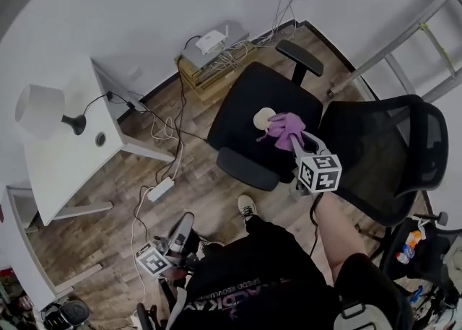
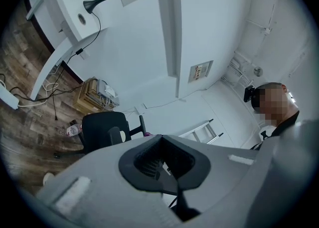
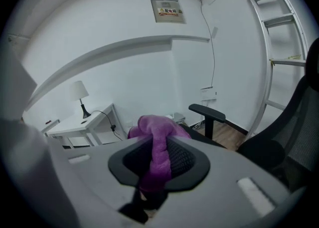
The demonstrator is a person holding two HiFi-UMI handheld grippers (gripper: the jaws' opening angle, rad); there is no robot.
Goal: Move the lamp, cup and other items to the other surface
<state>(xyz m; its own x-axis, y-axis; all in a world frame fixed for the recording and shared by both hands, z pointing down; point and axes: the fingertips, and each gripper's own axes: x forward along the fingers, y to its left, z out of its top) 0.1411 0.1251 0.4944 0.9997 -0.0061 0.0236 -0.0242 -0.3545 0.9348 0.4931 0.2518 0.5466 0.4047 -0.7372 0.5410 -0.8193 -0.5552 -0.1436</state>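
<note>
Currently held: a purple cloth (image 3: 157, 131) is pinched in the right gripper (image 3: 158, 166). The jaws are set narrow on a gathered fold, and the rest is bunched beyond the fingertips.
Place of the cloth: it is held just above the seat of the black office chair (image 1: 242, 101). A pale round thing (image 1: 265, 115) lies on that seat beside it. It may be the cup, but that cannot be told for sure.
Left gripper: the left gripper (image 2: 162, 164) is carried low beside the person's leg. Its jaws are a little apart, with nothing seen between them.
Feel of the cloth: it is judged soft, light and limp. A firm pinch is not expected to harm it, but loose ends could be dragged or snagged on the chair arm.
Best hold on the cloth: the thick bunched middle is favoured, as now, so that little is left hanging.
Lamp: the lamp (image 1: 41, 110) is seen upright on the white desk (image 1: 68, 166), well apart from the chair. Its cord (image 1: 97, 99) is trailed off the desk edge.
Feel of the lamp: it is judged top-heavy, with a shade easily dented. The stem near the base is the likelier hold, and the cord must be minded.
</note>
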